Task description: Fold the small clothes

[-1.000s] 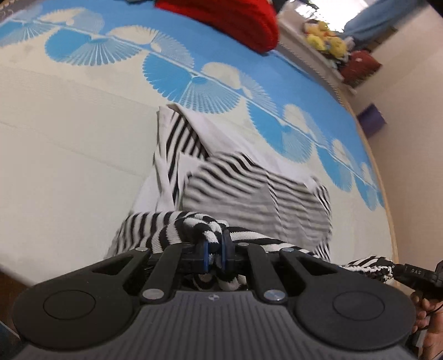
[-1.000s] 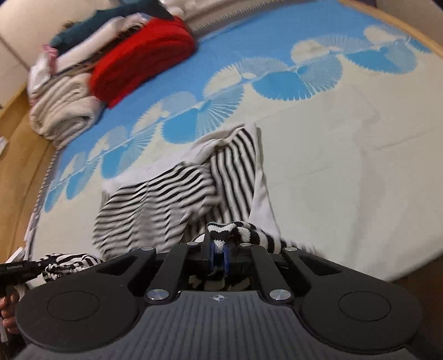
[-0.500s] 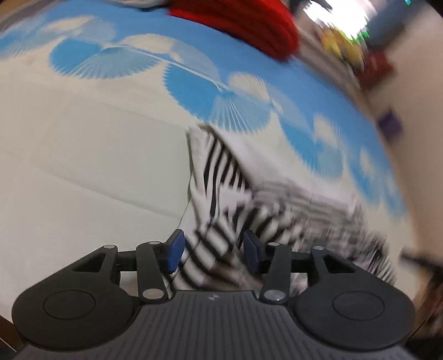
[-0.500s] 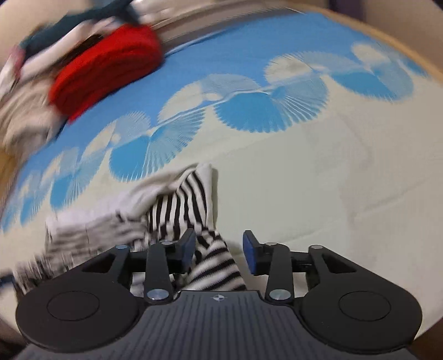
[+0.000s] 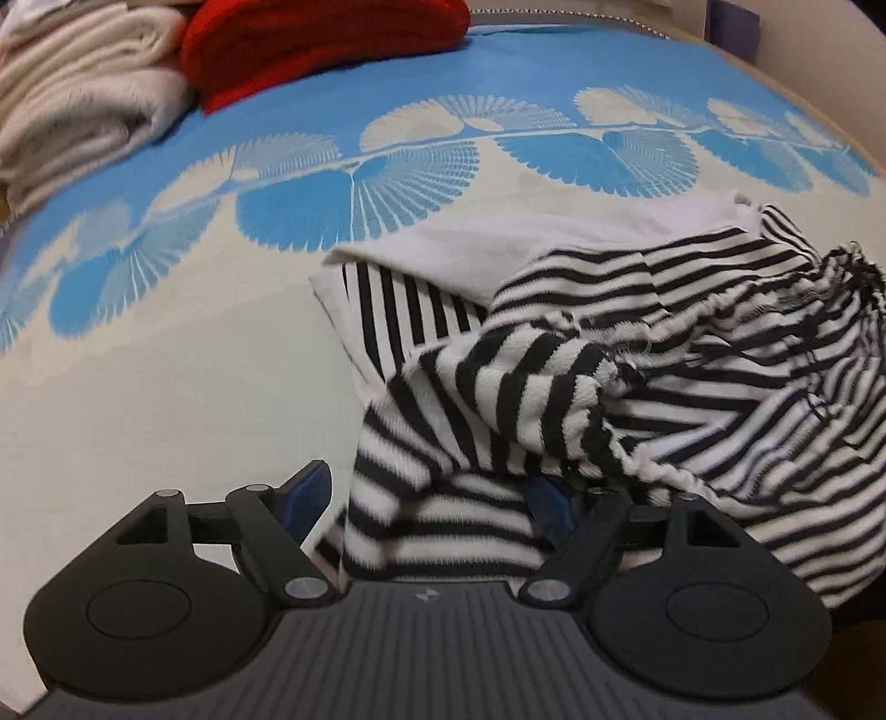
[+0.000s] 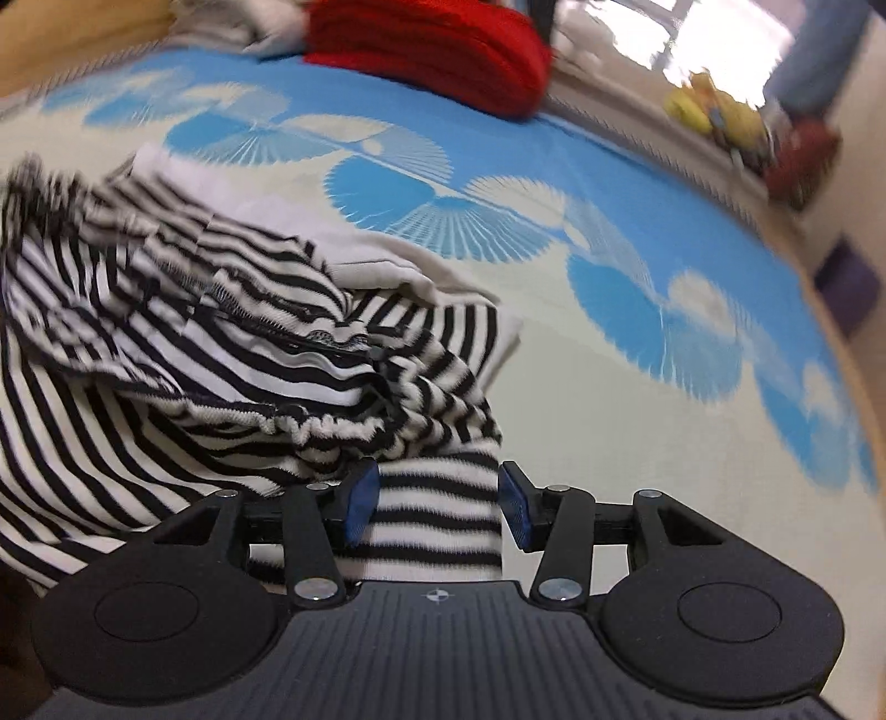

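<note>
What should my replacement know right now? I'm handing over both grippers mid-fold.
Left gripper: jaws have just been opening, striped cloth lies loose between them, not pinched.
Right gripper: same, jaws just opened, a striped end sits between the pads, not squeezed.
Striped garment: bunched on the blue-and-cream mat, released, not a neat fold.
Red folded item and cream stack sit at the far edge.
Left: flatten and finish the fold.

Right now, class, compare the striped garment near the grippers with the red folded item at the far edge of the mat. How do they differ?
1. The striped garment is black and white; the red item is one solid colour.
2. The striped garment lies crumpled and bunched; the red item is neatly folded in a thick stack.
3. The striped garment lies between both grippers' open jaws; the red item is far from them.
Both rest on the blue-patterned mat.
</note>
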